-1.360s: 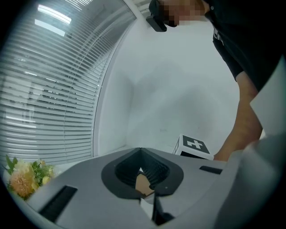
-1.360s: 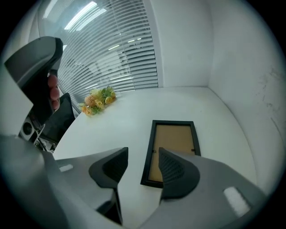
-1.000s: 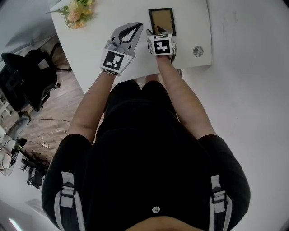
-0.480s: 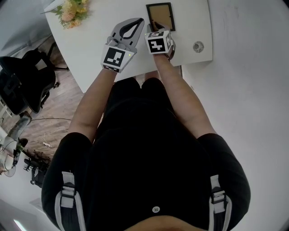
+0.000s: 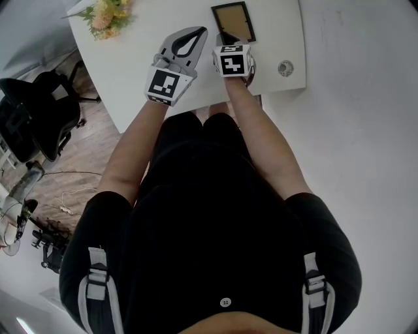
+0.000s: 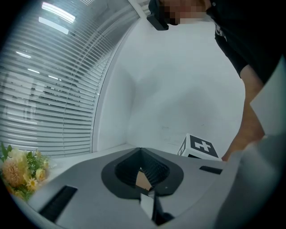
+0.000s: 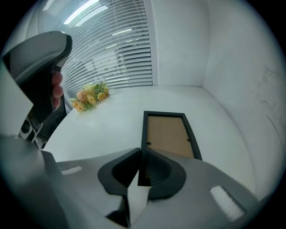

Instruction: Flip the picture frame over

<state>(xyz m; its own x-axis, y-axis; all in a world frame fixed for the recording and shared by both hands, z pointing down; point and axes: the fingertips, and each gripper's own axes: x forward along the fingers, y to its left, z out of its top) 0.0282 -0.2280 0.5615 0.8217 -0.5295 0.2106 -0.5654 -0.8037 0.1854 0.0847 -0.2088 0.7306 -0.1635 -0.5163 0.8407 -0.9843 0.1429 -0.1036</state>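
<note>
Obs., working outward from the person at the white table (image 5: 130, 78).

- Both forearms reach over the table's near edge, with a gripper in each hand.
- Right gripper (image 5: 226, 42) is pitched steeply down. Its jaws have just been closing and now pinch the picture frame (image 5: 233, 21). The right gripper view shows the frame's near left corner between the fingers (image 7: 157, 167), with the black left rail running straight out from the pads.
- Picture frame (image 7: 169, 134) lies on the table, brown backing board up. Its body extends away beyond the right fingertips and slightly to their right. Whether the gripped corner has left the surface cannot be told.
- Left gripper (image 5: 201, 30) is held close to level, just left of the right one. Its fingers (image 6: 156, 172) meet at the tips and nothing is gripped. Those tips sit just beside the frame's left rail; contact cannot be told.
- The right gripper's marker cube (image 6: 199, 146) shows just right of the left fingers.
- A small round grey disc (image 5: 285, 68) sits on the table right of the right fingers, well clear of the frame.
- A bunch of flowers (image 5: 104, 16) lies far left of the left fingers, near the table's far edge, by the window blinds (image 7: 116, 49).
</note>
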